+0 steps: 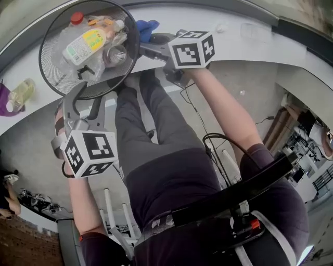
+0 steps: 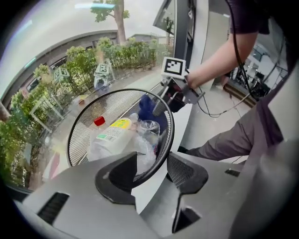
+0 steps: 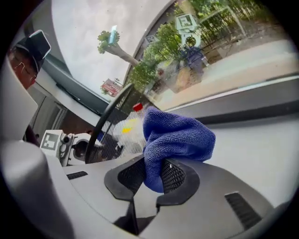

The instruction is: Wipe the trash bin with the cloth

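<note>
We've got a plastic bottle with a yellow label (image 1: 86,45) lying on its side. A red cap (image 1: 77,18) is near it and crumpled clear plastic (image 1: 115,54) sits just beside it. Far left on the white ledge (image 1: 244,47), another bottle (image 1: 22,92) of yellowish liquid lies next to something purple (image 1: 4,98). A black cable (image 1: 217,135) loops over the floor. Outside we see green bushes (image 2: 88,60) and a tree (image 2: 114,14).

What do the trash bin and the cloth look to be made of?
The trash bin looks like black wire mesh, probably metal, with a matte finish: a bottle shows through its wall. The cloth looks like blue microfibre, matte, with a fuzzy nap and soft folds.
</note>
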A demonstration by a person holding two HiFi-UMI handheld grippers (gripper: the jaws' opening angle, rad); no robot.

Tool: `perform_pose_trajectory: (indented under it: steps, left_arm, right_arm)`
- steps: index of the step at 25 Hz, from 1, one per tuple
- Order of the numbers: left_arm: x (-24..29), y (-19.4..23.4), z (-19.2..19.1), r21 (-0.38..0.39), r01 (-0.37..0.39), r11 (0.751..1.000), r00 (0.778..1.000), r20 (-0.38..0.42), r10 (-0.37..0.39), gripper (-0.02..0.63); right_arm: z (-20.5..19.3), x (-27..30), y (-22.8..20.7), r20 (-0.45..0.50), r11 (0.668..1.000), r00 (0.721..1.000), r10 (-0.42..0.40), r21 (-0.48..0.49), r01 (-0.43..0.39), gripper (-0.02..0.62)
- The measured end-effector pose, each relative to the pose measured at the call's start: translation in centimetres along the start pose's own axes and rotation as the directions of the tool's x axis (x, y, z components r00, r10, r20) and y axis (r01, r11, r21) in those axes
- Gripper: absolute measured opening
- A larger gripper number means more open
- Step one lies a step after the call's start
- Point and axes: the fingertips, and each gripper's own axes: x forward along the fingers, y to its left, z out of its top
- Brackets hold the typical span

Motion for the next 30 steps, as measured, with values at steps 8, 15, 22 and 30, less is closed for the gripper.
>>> perform_pose_trajectory:
  steps: [8,15,22,30]
  left_arm:
    - [-0.3,-1.2,1.0,-0.107,-0.001,0.994,1.0,0.002,0.001,0.19]
    - [-0.6,-2.8,0.9,0.013,0.046,0.999,0.999,-0.014,-0.046,0.192]
    - [0.3,-2.8,0.9,0.067,0.012,0.998,1.0,-0.005,-0.012,0.192]
    - [0.8,-3.0,2.5,-0.139,0.019,0.99,0.999,0.05,-0.013,0.19]
  right_arm:
    - [-8.5,2.8,5.8,-0.112,0.985,0.984,0.137,0.117,-0.124,0.067]
    - [-4.9,-0.4,2.5,-0.111,0.997,0.991,0.071,0.0,-0.071,0.068]
    - [11.5,-6.3,-1.3,0.278,0.999,0.96,-0.018,-0.04,0.031,0.069]
    - [3.6,-2.4,-2.2,0.133,0.996,0.991,-0.01,0.09,-0.002,0.068]
